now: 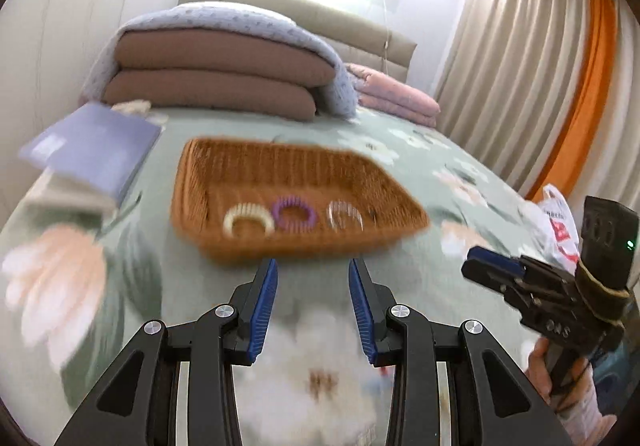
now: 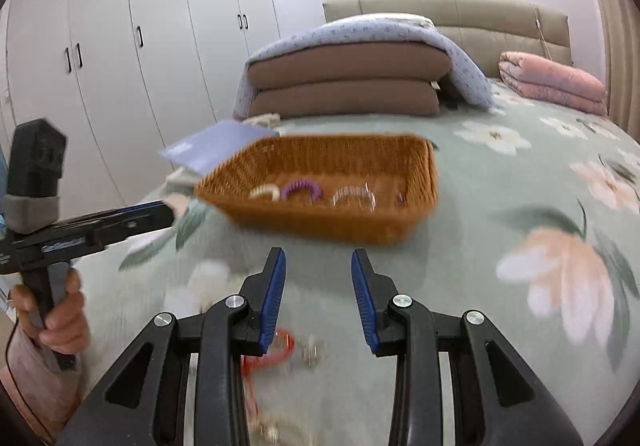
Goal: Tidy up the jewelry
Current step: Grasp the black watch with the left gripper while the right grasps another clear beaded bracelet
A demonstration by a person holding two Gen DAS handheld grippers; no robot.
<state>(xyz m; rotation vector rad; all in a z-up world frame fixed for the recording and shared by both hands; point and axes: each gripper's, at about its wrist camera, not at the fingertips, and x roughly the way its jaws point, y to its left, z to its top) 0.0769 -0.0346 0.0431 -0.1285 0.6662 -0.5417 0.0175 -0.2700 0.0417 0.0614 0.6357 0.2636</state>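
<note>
A brown wicker basket (image 1: pixel 224 246) (image 2: pixel 320 226) lies on the flowered bedspread. In it lie a cream ring (image 1: pixel 248 220) (image 2: pixel 265 192), a purple coil ring (image 1: pixel 293 211) (image 2: pixel 301 190) and a clear ring (image 1: pixel 345 215) (image 2: pixel 354 198). My left gripper (image 1: pixel 313 270) is open and empty, just short of the basket's near rim. My right gripper (image 2: pixel 319 260) is open and empty, a little short of the basket. A red cord piece (image 2: pixel 276 352) and a small shiny piece (image 2: pixel 312 350) lie on the bed under the right gripper, blurred.
A blue-grey booklet (image 1: pixel 96 148) (image 2: pixel 216 146) lies left of the basket. Folded brown and blue quilts (image 1: pixel 216 74) (image 2: pixel 348 82) and a pink quilt (image 1: pixel 396 94) (image 2: pixel 552 82) lie at the headboard. A white plastic bag (image 1: pixel 560 222) is at the right. White wardrobes (image 2: pixel 140 58) stand on the left.
</note>
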